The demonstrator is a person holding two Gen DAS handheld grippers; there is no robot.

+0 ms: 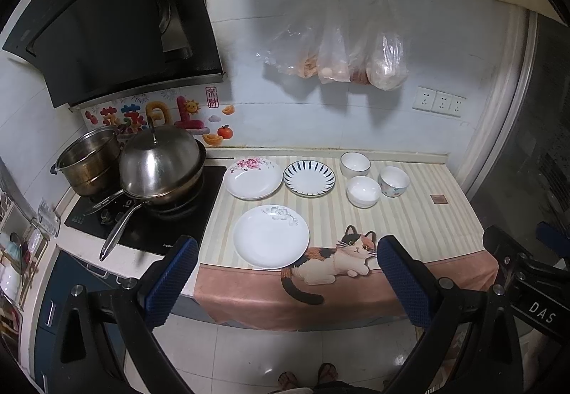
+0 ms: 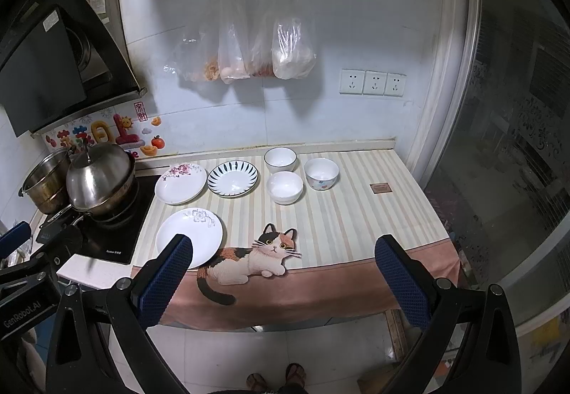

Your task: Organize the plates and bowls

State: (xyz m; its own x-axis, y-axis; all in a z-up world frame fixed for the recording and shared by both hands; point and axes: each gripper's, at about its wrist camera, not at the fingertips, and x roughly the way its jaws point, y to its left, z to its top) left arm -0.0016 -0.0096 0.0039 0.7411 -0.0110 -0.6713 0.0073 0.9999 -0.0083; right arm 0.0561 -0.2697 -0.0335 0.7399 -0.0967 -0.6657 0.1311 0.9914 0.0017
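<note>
Three plates lie on the striped counter cloth (image 1: 409, 216): a white plate with a grey flower (image 1: 270, 236) (image 2: 188, 237) at the front, a pink-flowered plate (image 1: 253, 178) (image 2: 180, 183) and a blue-striped plate (image 1: 309, 177) (image 2: 233, 178) behind it. Three bowls stand to their right: a white bowl (image 1: 355, 164) (image 2: 280, 159) at the back, a white bowl (image 1: 363, 191) (image 2: 285, 187) in front, a flower-patterned bowl (image 1: 393, 181) (image 2: 321, 174). My left gripper (image 1: 286, 249) and right gripper (image 2: 283, 249) are open and empty, held in front of the counter's edge.
A black hob (image 1: 142, 216) at the left carries a lidded wok (image 1: 160, 166) with a long handle and a steel pot (image 1: 89, 159). A range hood (image 1: 107, 20) hangs above. Plastic bags (image 1: 338, 55) hang on the wall. A glass door (image 2: 516, 144) stands at the right.
</note>
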